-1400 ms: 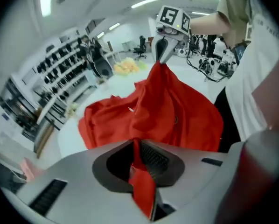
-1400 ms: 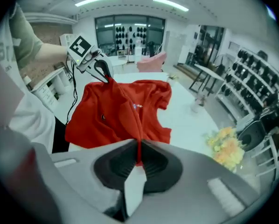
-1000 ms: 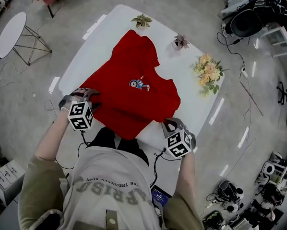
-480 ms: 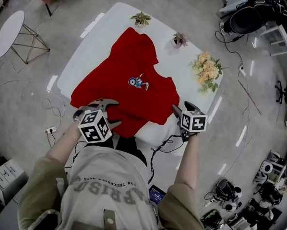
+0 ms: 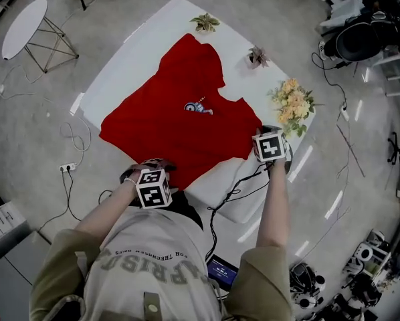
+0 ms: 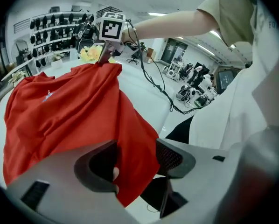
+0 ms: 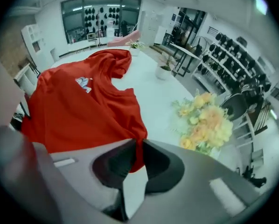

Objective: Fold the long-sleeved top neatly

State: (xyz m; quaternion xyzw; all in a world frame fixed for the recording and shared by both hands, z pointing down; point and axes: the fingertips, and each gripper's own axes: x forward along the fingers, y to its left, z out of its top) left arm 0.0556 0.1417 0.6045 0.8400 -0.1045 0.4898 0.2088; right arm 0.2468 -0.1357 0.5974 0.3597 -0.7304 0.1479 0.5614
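Right hand-held gripper slid toward the flowers, just clamping the limp top's corner (left hand-held gripper gapes round the hem).

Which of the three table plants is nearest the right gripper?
The yellow-orange flower bouquet, right beside the right gripper; the leafy plant and the spiky plant stand farther away.

Before me, the red long-sleeved top is soft matt cloth, lying in shallow creases, with a small printed motif on it. The white table beneath looks smooth and slightly glossy. The grey floor is polished and mirrors the ceiling lights.
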